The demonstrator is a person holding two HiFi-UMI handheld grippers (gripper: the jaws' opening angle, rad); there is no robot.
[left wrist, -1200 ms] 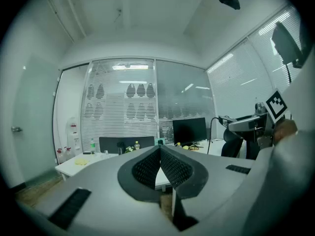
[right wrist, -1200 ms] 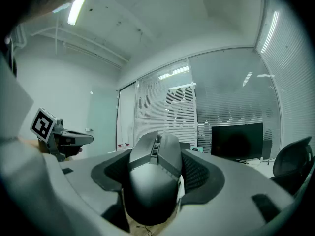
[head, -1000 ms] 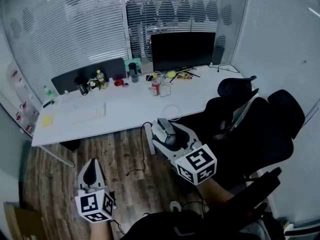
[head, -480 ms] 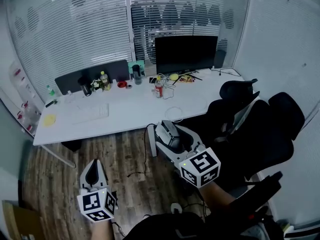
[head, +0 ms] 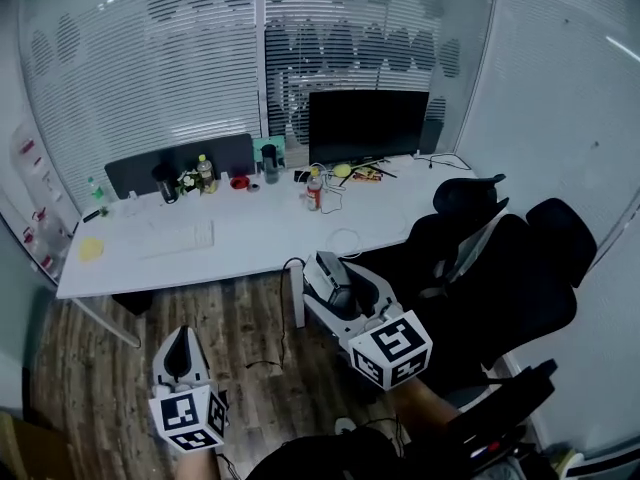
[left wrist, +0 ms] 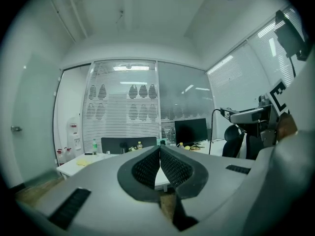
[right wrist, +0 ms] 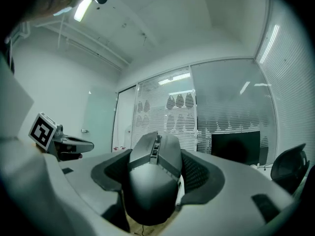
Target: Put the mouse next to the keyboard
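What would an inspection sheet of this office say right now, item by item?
Surface: white desk, mostly bare toward the front.
Job's things: white keyboard lies on the desk's left part; dark mouse is off the desk, held in the air.
Clutter: monitor, bottles, a red container and a yellow note along the desk's back and left.
Grippers: right gripper shut on the mouse; left gripper shut, nothing between its pads.
Cables: white cable looped near the desk's front edge; black cable hanging from the desk toward the floor.
Surroundings: black office chairs at the right, wood floor, blinds behind glass.
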